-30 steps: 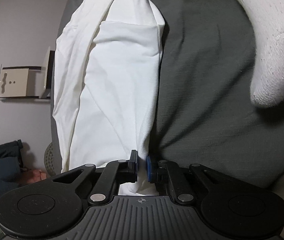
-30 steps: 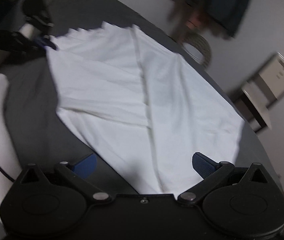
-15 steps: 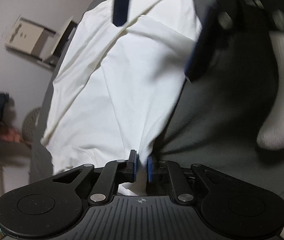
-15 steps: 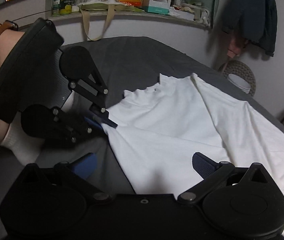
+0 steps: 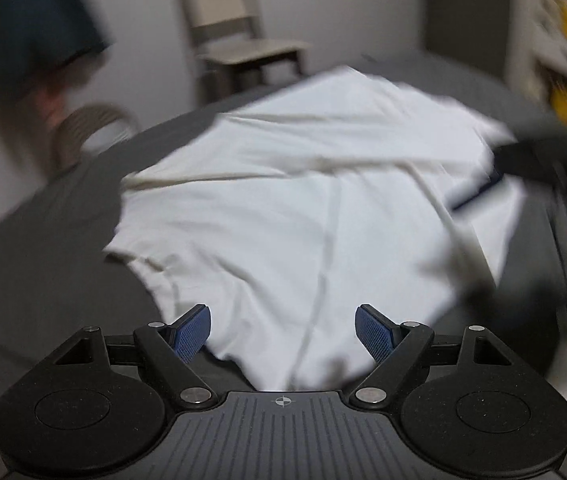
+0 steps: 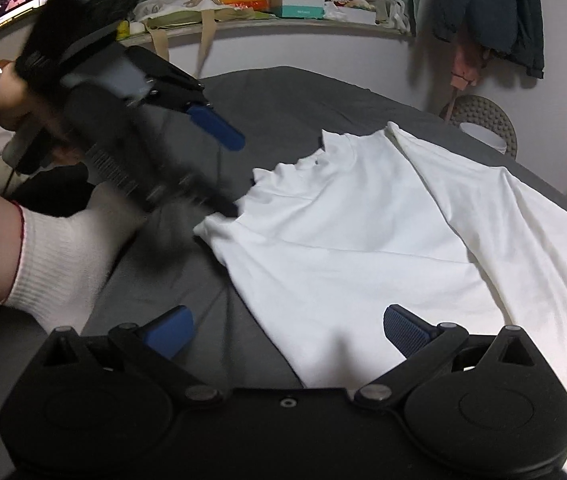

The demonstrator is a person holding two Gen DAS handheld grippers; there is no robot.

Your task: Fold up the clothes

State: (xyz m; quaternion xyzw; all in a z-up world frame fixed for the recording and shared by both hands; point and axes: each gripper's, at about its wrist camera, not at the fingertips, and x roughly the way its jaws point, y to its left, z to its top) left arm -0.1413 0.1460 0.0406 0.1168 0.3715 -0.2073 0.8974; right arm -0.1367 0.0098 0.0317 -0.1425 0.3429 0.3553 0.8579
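Letting go: my left gripper (image 5: 282,330) just released the shirt (image 5: 303,208) (right gripper (image 6: 288,330) spread too), regrasp toward twelve o'clock.

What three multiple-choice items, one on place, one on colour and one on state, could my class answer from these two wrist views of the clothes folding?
1. Where does the white garment lie?
A. On the dark grey bedsheet
B. Over a chair back
C. Inside a basket

2. What colour are the gripper fingertip pads?
A. Red
B. Blue
C. Yellow

3. How stands the left gripper?
A. Shut on the cloth
B. Shut on nothing
C. Open, holding nothing

Answers:
1. A, since the garment spreads flat on the bedsheet in both views.
2. B, since blue pads show on both grippers.
3. C, since its two fingers stand wide apart with the cloth lying loose between and beyond them; the right gripper is open too.
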